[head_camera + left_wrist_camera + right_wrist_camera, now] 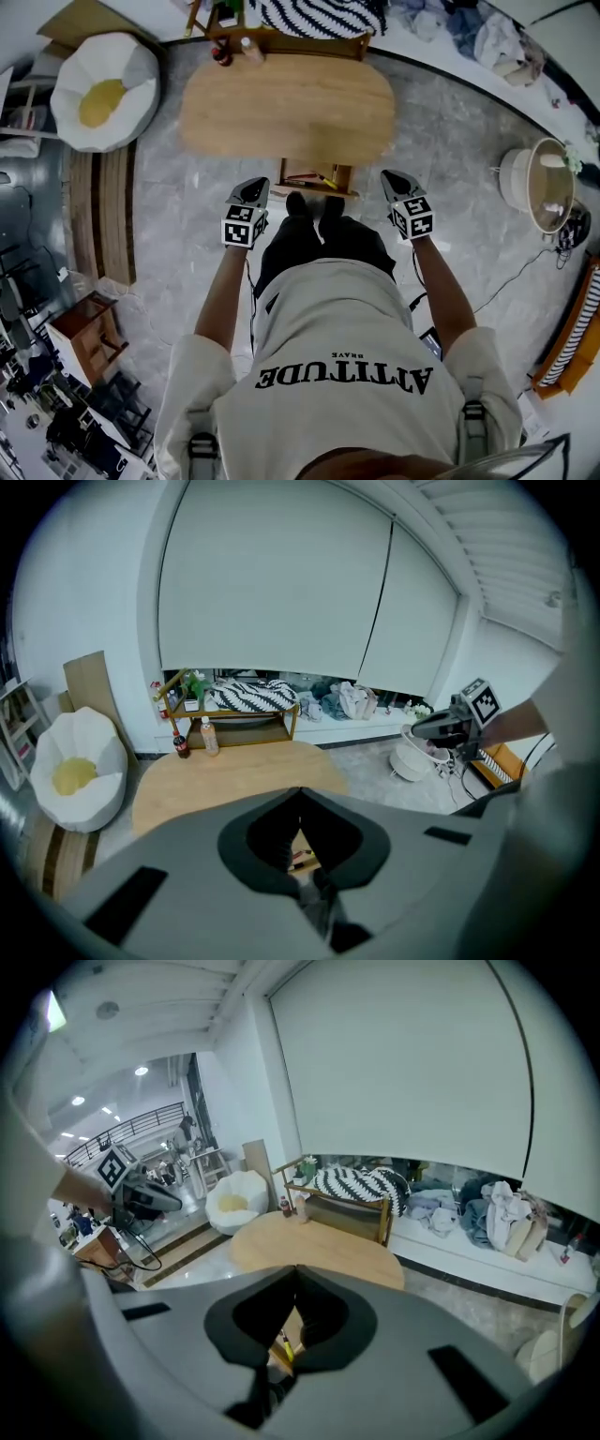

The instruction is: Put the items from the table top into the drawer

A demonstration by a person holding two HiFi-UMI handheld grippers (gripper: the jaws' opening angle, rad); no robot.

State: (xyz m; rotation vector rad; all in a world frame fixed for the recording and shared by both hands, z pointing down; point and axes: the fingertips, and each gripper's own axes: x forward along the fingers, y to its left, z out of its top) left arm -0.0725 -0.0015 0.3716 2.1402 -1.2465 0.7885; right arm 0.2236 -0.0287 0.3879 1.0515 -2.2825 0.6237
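The oval wooden table (pixel 281 103) stands in front of me with a bare top. Under its near edge a drawer (pixel 317 181) is pulled out, with a yellow pen (pixel 328 181) and other small items inside. My left gripper (pixel 251 192) hangs just left of the drawer, and my right gripper (pixel 394 178) just right of it. Neither touches anything. In the left gripper view the jaws of the left gripper (pixel 300 794) meet with nothing between them. Those of the right gripper (pixel 297 1269) are likewise shut and empty, and the pen (pixel 281 1349) shows through the gap behind them.
Beyond the table a wooden shelf (pixel 309 42) holds a striped cushion, with two bottles (pixel 222 52) beside it. A white beanbag (pixel 103 89) lies at far left, a round white appliance (pixel 539 183) with a cable at right, and a small wooden stool (pixel 89 337) at near left.
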